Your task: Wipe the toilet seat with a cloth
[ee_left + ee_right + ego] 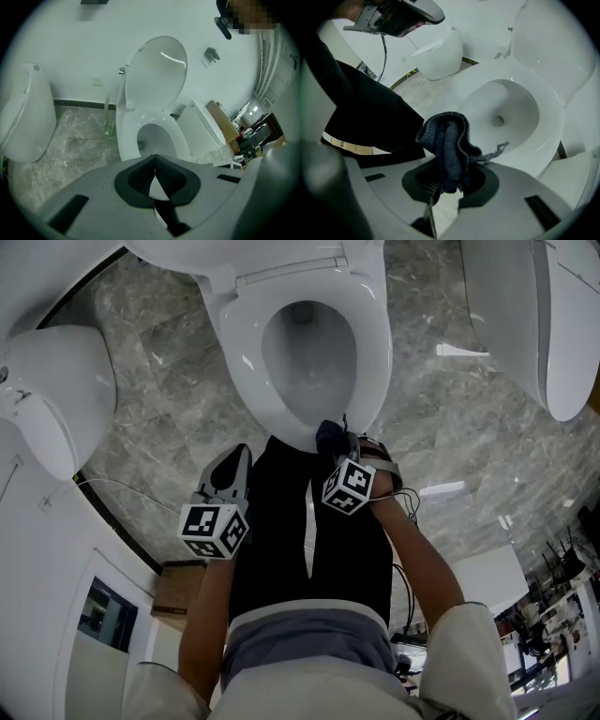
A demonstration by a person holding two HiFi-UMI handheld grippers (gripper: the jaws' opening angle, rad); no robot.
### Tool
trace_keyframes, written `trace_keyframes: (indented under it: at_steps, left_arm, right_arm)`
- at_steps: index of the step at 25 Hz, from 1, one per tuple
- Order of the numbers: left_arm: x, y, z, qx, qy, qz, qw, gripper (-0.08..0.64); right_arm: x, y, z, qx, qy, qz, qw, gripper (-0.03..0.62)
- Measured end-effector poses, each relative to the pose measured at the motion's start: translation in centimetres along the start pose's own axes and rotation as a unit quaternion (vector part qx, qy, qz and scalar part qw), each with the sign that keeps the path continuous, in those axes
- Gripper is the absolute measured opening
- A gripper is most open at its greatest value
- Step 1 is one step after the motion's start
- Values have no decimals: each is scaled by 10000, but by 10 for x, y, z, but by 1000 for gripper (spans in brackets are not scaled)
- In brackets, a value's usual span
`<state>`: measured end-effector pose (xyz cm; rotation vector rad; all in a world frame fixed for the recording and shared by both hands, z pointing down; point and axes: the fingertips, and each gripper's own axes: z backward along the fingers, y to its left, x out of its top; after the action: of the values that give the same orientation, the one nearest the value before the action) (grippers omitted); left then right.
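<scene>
The white toilet seat (375,343) lies down around the bowl, and the lid (157,75) stands raised behind it. My right gripper (339,448) is shut on a dark blue cloth (328,435) at the seat's near front rim. In the right gripper view the bunched cloth (449,140) sticks up from between the jaws of the right gripper (447,180), with the seat (548,122) just beyond it. My left gripper (236,457) hangs to the left of the bowl, apart from the seat. Its jaws are shut on nothing, and the left gripper (154,159) points toward the seat (180,136).
A white floor-standing fixture (56,399) is at the left and another one (525,315) at the right on the grey marble floor (169,381). A toilet brush (108,123) stands beside the toilet. A cardboard box (178,587) sits low left. The person's dark clothing (309,540) fills the near middle.
</scene>
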<state>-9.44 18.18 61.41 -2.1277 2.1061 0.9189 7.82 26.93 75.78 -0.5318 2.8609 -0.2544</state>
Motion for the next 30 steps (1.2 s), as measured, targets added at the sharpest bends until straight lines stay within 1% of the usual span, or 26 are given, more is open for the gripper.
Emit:
trace_keyframes:
  at_steps: [7,15,21,30]
  left_arm:
    - [2,-7,-8,51,-23,121,9999,9]
    - [10,-22,-16,93,-74,208,9997,9]
    - [16,-31,-20,132,-108,259,9995,9]
    - [18,-44,-26,181,-120,334,9992,9]
  right_arm:
    - [-12,-22,5,26,68,81,9999,74]
    - [-25,-53,13,-75,115,371,9992,74]
    - [-29,-73,19,-79,130,522,9985,74]
    - [-32,-109,26,-227,134,716,9971,74]
